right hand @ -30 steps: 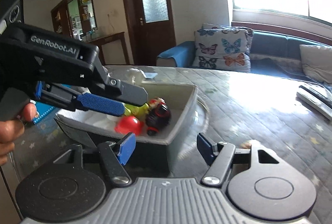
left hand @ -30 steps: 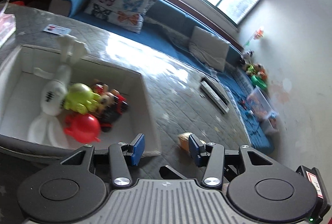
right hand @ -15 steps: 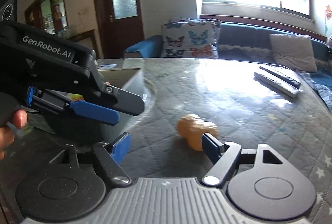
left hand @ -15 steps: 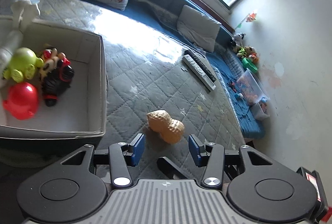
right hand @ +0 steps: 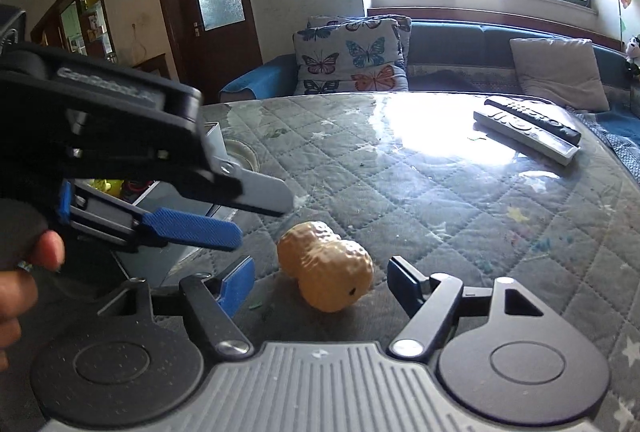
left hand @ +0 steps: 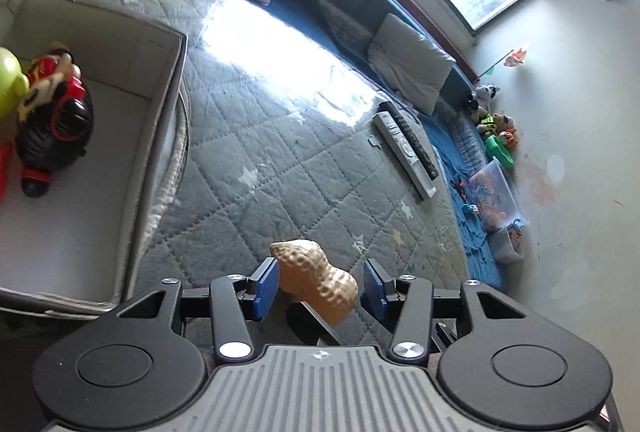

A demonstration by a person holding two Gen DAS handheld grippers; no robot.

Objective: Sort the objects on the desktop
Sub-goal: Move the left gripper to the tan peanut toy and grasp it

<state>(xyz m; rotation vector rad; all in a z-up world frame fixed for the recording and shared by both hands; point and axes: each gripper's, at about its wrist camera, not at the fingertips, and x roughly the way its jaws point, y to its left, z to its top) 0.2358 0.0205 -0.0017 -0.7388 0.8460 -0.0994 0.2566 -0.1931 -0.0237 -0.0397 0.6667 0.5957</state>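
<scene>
A tan peanut-shaped toy (left hand: 316,282) (right hand: 326,270) lies on the grey quilted table cover. My left gripper (left hand: 320,282) is open around it; its left blue pad (left hand: 265,286) sits right beside the shell and the right pad stands apart. The right wrist view shows the left gripper (right hand: 264,216) coming in from the left above the peanut. My right gripper (right hand: 320,278) is closing with the peanut between its fingers, both pads clear of it. A white bin (left hand: 176,72) at the left holds a green toy (left hand: 8,84) and a red-and-black toy (left hand: 56,128).
Two remote controls (left hand: 404,148) (right hand: 528,128) lie near the table's far right edge. A blue sofa with a butterfly cushion (right hand: 352,56) runs behind the table. A person's hand (right hand: 16,272) holds the left gripper. Toys and boxes (left hand: 496,192) lie on the floor mat.
Both grippers have swung away from the bin and dropped toward the peanut, which now lies between the fingers of each. The right gripper's jaws stand wider than a second ago.
</scene>
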